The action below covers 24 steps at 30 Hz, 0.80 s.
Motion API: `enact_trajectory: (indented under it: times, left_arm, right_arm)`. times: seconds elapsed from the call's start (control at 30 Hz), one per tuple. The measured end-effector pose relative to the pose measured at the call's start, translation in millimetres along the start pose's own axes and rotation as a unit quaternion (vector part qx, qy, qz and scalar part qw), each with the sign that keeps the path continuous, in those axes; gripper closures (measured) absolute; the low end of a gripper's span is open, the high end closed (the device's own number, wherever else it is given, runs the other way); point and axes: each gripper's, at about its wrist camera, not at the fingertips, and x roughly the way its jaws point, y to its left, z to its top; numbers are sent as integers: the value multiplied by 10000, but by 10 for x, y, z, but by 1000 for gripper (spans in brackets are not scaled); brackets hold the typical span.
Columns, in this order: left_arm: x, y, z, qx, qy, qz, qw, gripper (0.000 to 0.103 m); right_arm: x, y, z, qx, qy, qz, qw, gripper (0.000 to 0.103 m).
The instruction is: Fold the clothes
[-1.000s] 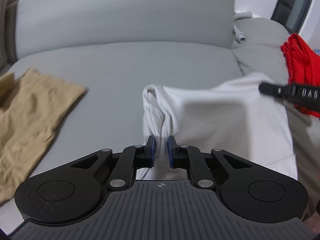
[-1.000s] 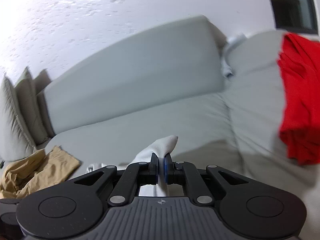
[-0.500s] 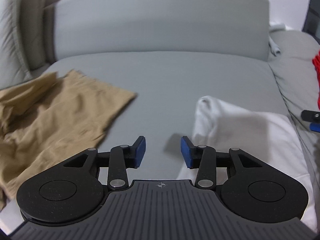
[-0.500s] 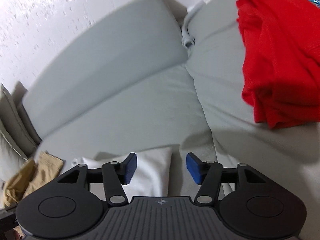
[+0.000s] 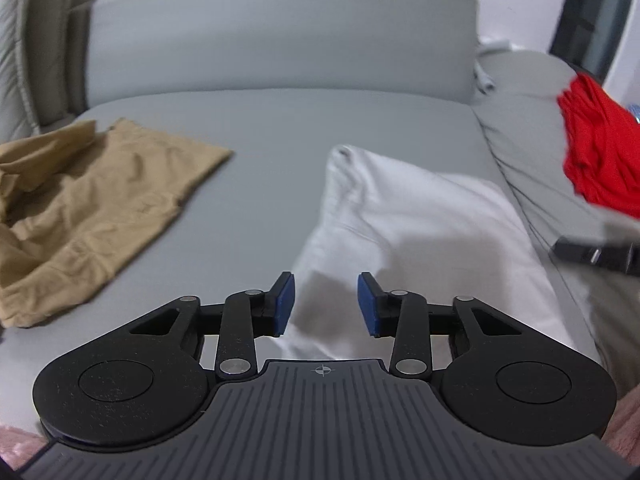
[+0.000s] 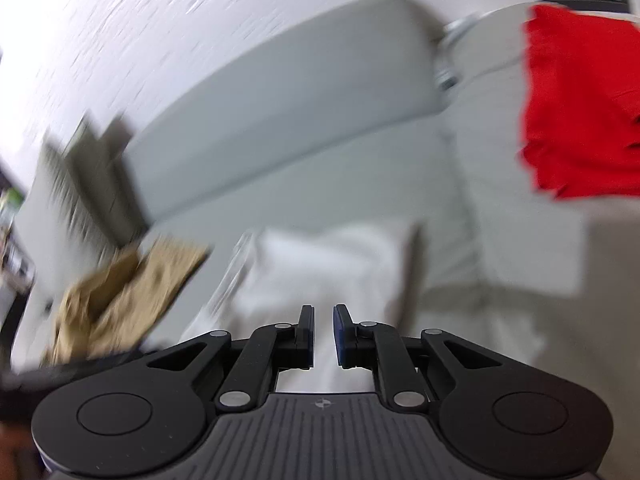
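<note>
A folded white garment (image 5: 412,236) lies flat on the grey sofa seat (image 5: 272,128). My left gripper (image 5: 326,304) is open and empty, just above the garment's near left edge. In the blurred right wrist view the white garment (image 6: 320,272) lies right ahead, and my right gripper (image 6: 323,334) hovers over its near part with a narrow gap between the jaws and nothing in it. The right gripper's tip (image 5: 592,254) shows at the right edge of the left wrist view, beside the garment.
A crumpled tan garment (image 5: 84,208) lies on the seat to the left, also in the right wrist view (image 6: 120,292). A red garment (image 5: 600,152) sits on the right cushion (image 5: 520,96), seen too in the right wrist view (image 6: 576,112). The grey backrest (image 5: 280,40) stands behind.
Both grippers let go of the white garment, which now lies flat on the seat. The left gripper stays open; the right gripper's jaws opened wide, then narrowed, as it swung left over the garment.
</note>
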Motion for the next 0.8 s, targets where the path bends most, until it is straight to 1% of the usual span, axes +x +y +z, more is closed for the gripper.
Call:
enact_trajectory:
  times: [0.07, 0.1, 0.13, 0.17, 0.23, 0.27, 0.3, 0.33, 0.37, 0.4, 0.43, 0.47, 0.5, 0.53, 0.57, 0.6, 0.67, 0.73, 0.8]
  left_arm:
    - [82, -83, -76, 166, 70, 33, 9998, 66]
    - [117, -108, -119, 258, 172, 11, 9995, 68]
    - [155, -137, -195, 451, 334, -16, 9984, 71]
    - [161, -158, -268, 667, 425, -16, 9969, 71]
    - [126, -177, -332, 942, 504, 2, 9943, 70]
    - [98, -151, -327, 916, 563, -31, 9942, 71]
    - [59, -91, -301, 775, 645, -114, 9948, 71]
    - [20, -32, -275, 633, 727, -197, 9951, 70]
    - [-25, 34, -245, 477, 742, -277, 9957, 68]
    - [-79, 112, -209, 297, 655, -351, 9968, 64]
    - [-132, 189, -172, 118, 568, -425, 9974, 53]
    - [-164, 262, -128, -57, 498, -496, 9975, 41]
    - [-165, 329, -71, -226, 454, -561, 9971, 38]
    - [-167, 397, -14, -394, 409, -627, 9964, 34]
    - [-122, 471, 61, -613, 436, -687, 9948, 29]
    - [-18, 536, 146, -837, 559, -721, 9923, 27]
    - [161, 591, 237, -993, 765, -719, 9895, 26]
    - [289, 605, 294, -1018, 913, -706, 9881, 26]
    - [428, 591, 328, -1015, 1064, -818, 9857, 26]
  right_arm:
    - [106, 132, -139, -299, 446, -134, 9985, 90]
    - [164, 180, -204, -424, 674, -217, 9966, 91]
    - [191, 211, -251, -508, 830, -283, 9948, 91]
    - [188, 223, -278, -553, 914, -333, 9937, 91]
    - [138, 236, -301, -526, 1199, -378, 9907, 91]
    - [97, 218, -308, -416, 1271, -379, 9903, 91]
    - [33, 166, -319, -199, 1305, -335, 9907, 91]
    - [-21, 125, -332, -32, 1290, -278, 9913, 90]
    - [-76, 81, -337, 154, 1207, -160, 9924, 80]
    - [-149, -7, -323, 474, 1040, 71, 9934, 74]
    - [-196, -81, -309, 705, 884, 243, 9933, 61]
    - [-229, -146, -282, 856, 696, 332, 9933, 53]
    - [-257, -223, -229, 973, 459, 367, 9935, 52]
    - [-263, -267, -192, 1008, 321, 337, 9938, 49]
    - [-245, -313, -158, 1034, 246, 266, 9940, 45]
    - [-206, -388, -123, 1141, 198, 203, 9931, 45]
    - [-116, -541, -83, 1475, 181, 147, 9888, 44]
    - [15, -677, -66, 1876, 280, 154, 9817, 44]
    - [92, -742, -71, 2070, 378, 144, 9775, 45]
